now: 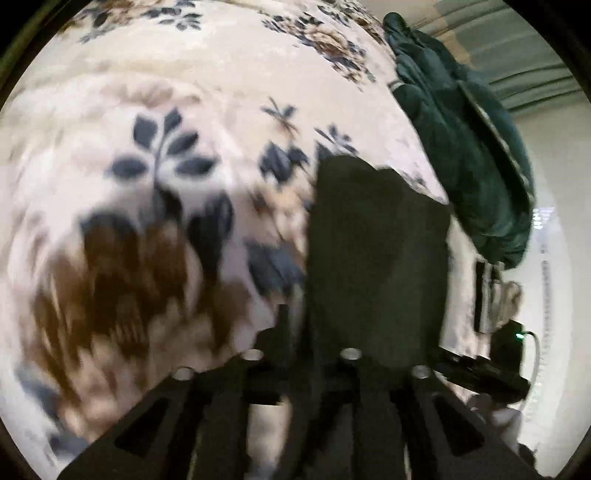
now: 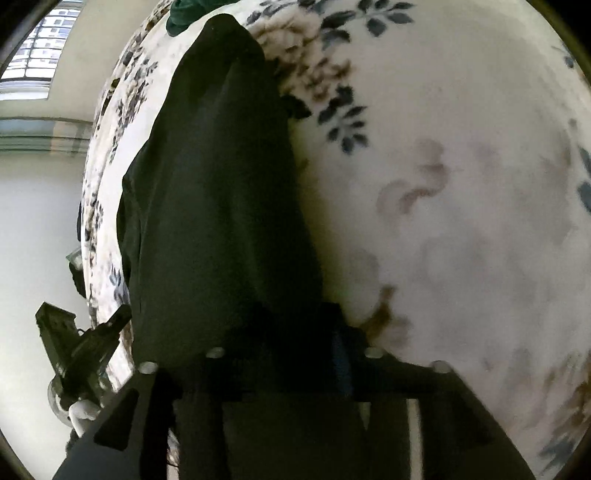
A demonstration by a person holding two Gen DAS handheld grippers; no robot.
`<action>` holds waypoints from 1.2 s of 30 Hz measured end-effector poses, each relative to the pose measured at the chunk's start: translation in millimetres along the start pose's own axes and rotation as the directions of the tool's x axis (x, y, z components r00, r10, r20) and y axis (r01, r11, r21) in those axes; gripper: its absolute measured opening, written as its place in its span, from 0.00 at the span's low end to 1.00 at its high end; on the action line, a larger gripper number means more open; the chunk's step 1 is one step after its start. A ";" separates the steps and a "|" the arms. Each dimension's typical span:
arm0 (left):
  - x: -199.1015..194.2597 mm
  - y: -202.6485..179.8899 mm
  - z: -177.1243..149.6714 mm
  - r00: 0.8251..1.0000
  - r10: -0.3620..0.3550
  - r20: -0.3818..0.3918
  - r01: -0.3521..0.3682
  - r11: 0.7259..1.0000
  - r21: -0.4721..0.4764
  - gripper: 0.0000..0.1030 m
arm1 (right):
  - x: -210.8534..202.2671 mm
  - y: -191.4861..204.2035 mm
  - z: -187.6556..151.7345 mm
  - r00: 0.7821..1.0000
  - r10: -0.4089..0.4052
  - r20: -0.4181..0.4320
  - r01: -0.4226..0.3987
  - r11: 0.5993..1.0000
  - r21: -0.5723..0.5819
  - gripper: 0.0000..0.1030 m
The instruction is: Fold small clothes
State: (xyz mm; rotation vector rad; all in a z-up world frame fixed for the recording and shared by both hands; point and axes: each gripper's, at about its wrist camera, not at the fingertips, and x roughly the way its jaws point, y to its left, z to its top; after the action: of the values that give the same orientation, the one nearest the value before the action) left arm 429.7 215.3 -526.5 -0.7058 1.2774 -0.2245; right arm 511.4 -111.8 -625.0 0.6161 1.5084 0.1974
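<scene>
A small black garment (image 1: 373, 258) hangs between both grippers above a white floral bedspread (image 1: 177, 155). My left gripper (image 1: 295, 321) is shut on one end of it; the cloth covers the right finger. In the right wrist view the same black garment (image 2: 221, 192) stretches away from my right gripper (image 2: 291, 325), which is shut on its near end, with the fingers mostly hidden by cloth. The left gripper (image 2: 85, 343) shows at the lower left of the right wrist view.
A dark green garment (image 1: 469, 147) lies bunched at the bed's edge, and shows in the right wrist view (image 2: 184, 14) too. A pale wall and a window (image 2: 37, 48) lie beyond the bed. The floral bedspread (image 2: 461, 184) fills the right.
</scene>
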 end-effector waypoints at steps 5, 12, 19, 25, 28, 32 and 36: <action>11.8 -10.1 -32.8 0.999 0.013 -0.029 -0.013 1.000 -0.003 0.34 | -1.7 -8.4 -34.2 0.996 0.046 -0.074 -0.045 0.999 0.025 0.60; 14.6 -2.3 -42.4 0.988 0.152 -0.036 -0.151 0.988 0.025 0.34 | 17.6 -10.8 -68.2 0.995 -0.092 -0.042 0.091 0.996 -0.017 0.46; -60.3 -6.6 -112.3 0.993 0.091 -0.071 -0.086 0.994 0.065 0.42 | -20.8 -13.7 -119.2 0.996 -0.029 -0.087 0.032 0.999 0.033 0.56; -52.6 -2.5 -213.3 0.966 0.088 -0.243 -0.083 0.996 0.031 0.43 | -50.0 -40.4 -232.8 0.987 -0.036 -0.154 0.050 0.995 0.087 0.56; -33.6 4.8 -256.3 0.942 0.112 -0.317 -0.107 0.994 0.034 0.43 | -43.1 -53.3 -290.6 0.978 -0.065 -0.197 0.091 0.988 0.124 0.56; -10.4 12.0 -291.6 0.927 0.145 -0.345 -0.128 0.989 0.071 0.42 | -15.8 -67.2 -342.9 0.964 -0.114 -0.241 0.149 0.980 0.133 0.56; -1.7 9.4 -294.3 0.946 0.122 -0.301 -0.098 0.991 0.093 0.49 | 3.8 -78.3 -367.0 0.969 -0.128 -0.211 0.160 0.976 0.146 0.56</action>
State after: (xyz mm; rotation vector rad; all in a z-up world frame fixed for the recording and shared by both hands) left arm 154.3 118.5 -564.6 -0.5449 1.5919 -0.2985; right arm 138.0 -81.3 -646.8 0.6261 1.7698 0.0241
